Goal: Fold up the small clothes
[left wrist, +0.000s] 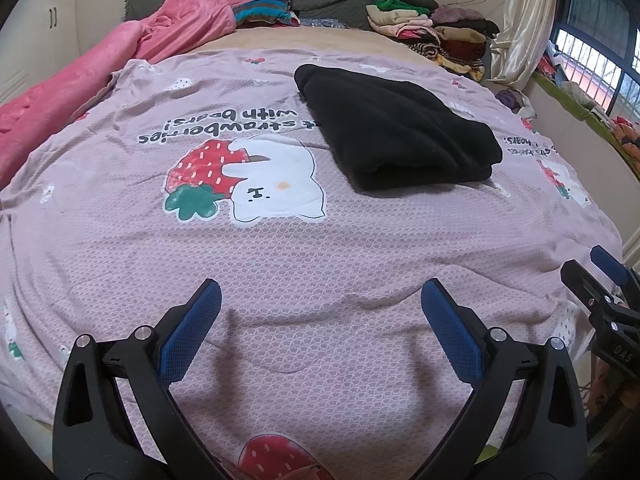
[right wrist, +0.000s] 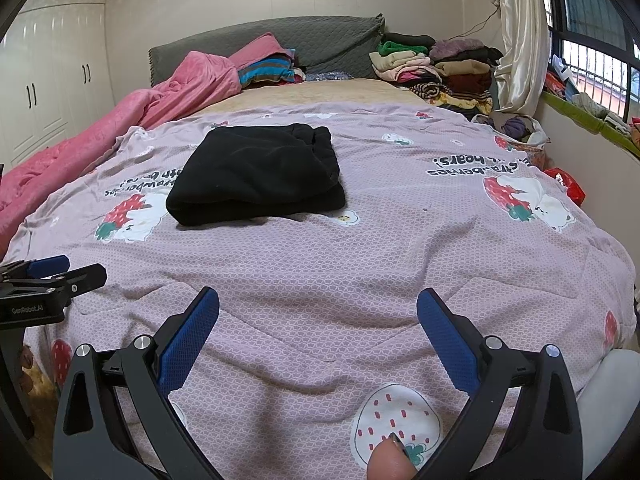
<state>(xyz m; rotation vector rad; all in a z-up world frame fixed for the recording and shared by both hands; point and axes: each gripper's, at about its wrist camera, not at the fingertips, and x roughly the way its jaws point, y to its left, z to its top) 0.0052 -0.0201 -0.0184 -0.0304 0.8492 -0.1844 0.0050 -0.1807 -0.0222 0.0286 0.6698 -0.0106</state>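
A folded black garment (left wrist: 396, 132) lies on the pink strawberry-print bedspread (left wrist: 280, 240), beyond both grippers; it also shows in the right wrist view (right wrist: 260, 176). My left gripper (left wrist: 320, 300) is open and empty, held above the near part of the bedspread. My right gripper (right wrist: 318, 308) is open and empty too, above the bedspread (right wrist: 400, 240) near the bed's front edge. Each gripper shows at the edge of the other's view: the right one (left wrist: 596, 272), the left one (right wrist: 68, 268).
A pink blanket (right wrist: 100, 132) lies along the left side. Stacks of folded clothes (right wrist: 440, 68) sit at the head of the bed on the right, by a curtain (right wrist: 520, 40) and window. White wardrobes (right wrist: 48, 72) stand left. A red bag (right wrist: 568, 184) sits at the right edge.
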